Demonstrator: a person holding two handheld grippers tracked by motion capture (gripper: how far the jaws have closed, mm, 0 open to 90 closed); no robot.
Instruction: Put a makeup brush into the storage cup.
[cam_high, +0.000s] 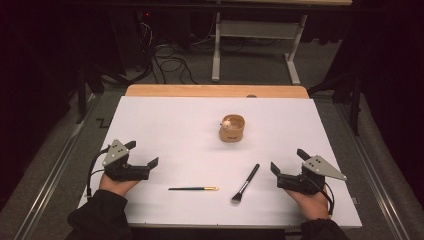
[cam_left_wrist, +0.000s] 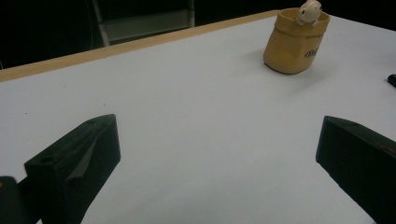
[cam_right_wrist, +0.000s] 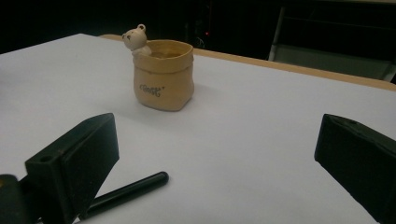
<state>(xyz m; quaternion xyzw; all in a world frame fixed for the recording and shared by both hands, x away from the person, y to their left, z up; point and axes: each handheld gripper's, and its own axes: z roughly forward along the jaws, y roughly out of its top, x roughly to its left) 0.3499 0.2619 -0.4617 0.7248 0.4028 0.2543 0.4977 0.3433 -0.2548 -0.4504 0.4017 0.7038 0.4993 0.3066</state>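
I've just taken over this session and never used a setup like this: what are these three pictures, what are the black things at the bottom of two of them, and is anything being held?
There is no robot arm here. A person sits at a white table and holds a hand tool in each hand: the left gripper and the right gripper. The high view looks down from above the person's side. The other two pictures come from cameras riding on each gripper, so the black blocks rising from the bottom are that gripper's own fingers.

On the table stand a small tan pot with a little bear figure at its rim, and nearer the person lie a thin brush and a broader black makeup brush.

Both grippers stand open, with nothing between the fingers. Nothing is held.
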